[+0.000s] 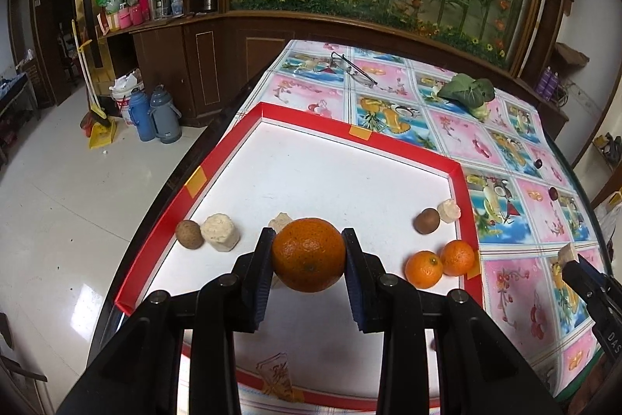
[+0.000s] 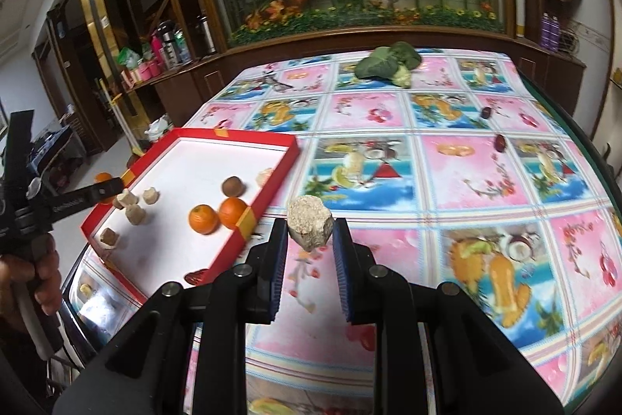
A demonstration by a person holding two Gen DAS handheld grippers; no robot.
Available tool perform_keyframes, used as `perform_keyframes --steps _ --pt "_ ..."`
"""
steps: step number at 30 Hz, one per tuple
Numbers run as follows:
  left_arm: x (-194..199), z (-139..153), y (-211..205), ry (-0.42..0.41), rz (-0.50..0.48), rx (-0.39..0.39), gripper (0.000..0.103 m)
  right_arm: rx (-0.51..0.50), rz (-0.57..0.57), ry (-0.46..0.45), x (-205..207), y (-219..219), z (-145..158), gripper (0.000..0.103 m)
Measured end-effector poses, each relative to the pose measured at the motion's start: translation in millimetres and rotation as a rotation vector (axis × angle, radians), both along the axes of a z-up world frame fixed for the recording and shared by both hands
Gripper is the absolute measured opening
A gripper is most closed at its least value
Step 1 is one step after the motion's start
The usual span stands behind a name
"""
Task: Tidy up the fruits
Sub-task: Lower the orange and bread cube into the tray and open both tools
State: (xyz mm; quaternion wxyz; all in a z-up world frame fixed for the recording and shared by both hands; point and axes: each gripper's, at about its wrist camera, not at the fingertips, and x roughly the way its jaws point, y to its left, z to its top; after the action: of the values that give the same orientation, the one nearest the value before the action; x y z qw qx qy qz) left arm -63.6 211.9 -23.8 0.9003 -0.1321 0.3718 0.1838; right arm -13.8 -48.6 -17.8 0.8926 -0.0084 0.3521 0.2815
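a: left gripper [image 1: 308,251]: status?
b: jaws clamped on a large orange [image 1: 308,254], held above the red-rimmed tray [image 1: 464,197].
a: right gripper [image 2: 310,234]?
b: jaws clamped on a beige crumbly chunk [image 2: 310,223], over the counter [image 2: 466,181], just beside the tray's corner.
a: tray contents?
b: two small oranges [image 1: 441,263] touching at the right rim, two brown round fruits [image 1: 426,220], several beige chunks [image 1: 220,232].
a: counter, loose?
b: leafy greens [image 2: 388,64], eyeglasses [image 1: 353,69], two dark red fruits [image 2: 499,142].

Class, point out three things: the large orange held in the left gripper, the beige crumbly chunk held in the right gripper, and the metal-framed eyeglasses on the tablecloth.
Large orange [image 1: 308,253], left wrist view, front peel.
Beige crumbly chunk [image 2: 310,226], right wrist view, front face.
Metal-framed eyeglasses [image 1: 354,69], left wrist view, lens frame.
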Motion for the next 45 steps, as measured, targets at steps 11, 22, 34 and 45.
perform_keyframes --steps 11,22,34,45 --pt "15.4 -3.1 7.0 0.01 -0.003 -0.01 0.033 -0.023 0.077 -0.001 12.9 37.1 3.1 0.025" --pt "36.2 -8.8 16.2 0.023 0.003 -0.02 0.033 -0.052 0.142 -0.004 31.5 76.8 7.2 0.025" --pt "52.6 -13.1 28.2 0.036 0.026 -0.015 0.033 -0.071 0.186 0.048 71.8 118.8 -8.1 0.025" --pt "61.3 -13.7 30.1 0.04 0.029 -0.014 0.033 -0.073 0.211 0.06 83.8 134.8 -14.4 0.025"
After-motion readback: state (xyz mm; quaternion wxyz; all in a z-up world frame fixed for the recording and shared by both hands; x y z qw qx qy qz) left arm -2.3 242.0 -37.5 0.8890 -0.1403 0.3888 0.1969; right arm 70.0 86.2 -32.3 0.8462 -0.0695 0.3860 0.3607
